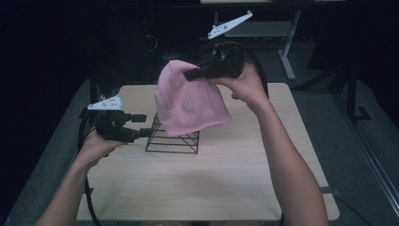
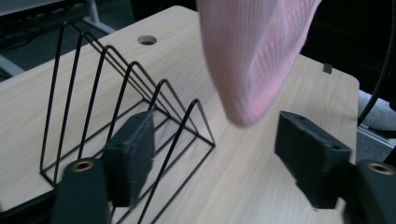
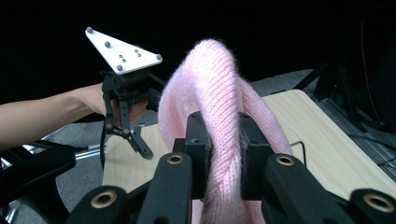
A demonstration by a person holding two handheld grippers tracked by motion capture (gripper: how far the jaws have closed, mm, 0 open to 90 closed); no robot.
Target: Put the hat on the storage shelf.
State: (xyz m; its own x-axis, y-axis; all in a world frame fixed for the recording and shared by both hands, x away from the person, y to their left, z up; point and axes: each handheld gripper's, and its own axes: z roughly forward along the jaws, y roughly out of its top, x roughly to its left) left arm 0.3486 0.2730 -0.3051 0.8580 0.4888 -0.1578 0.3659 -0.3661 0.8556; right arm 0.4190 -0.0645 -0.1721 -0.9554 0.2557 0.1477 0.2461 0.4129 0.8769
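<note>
Dangling soft and floppy above the black wire rack (image 1: 171, 139) on the table (image 1: 235, 179), the pink knit hat (image 1: 190, 101) hangs from the right gripper (image 1: 195, 73), fingers clamped on its bunched edge, while the left gripper (image 1: 146, 125) waits beside, fingers apart.

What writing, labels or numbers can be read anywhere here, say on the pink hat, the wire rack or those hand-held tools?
None can be read.
Pink knitted hat: plain knit, no label or logo seen.
Black wire rack: bare wire, no tag.
Right gripper and left gripper: no lettering; the white plate carries only small dots.
Wooden table: unmarked.
</note>
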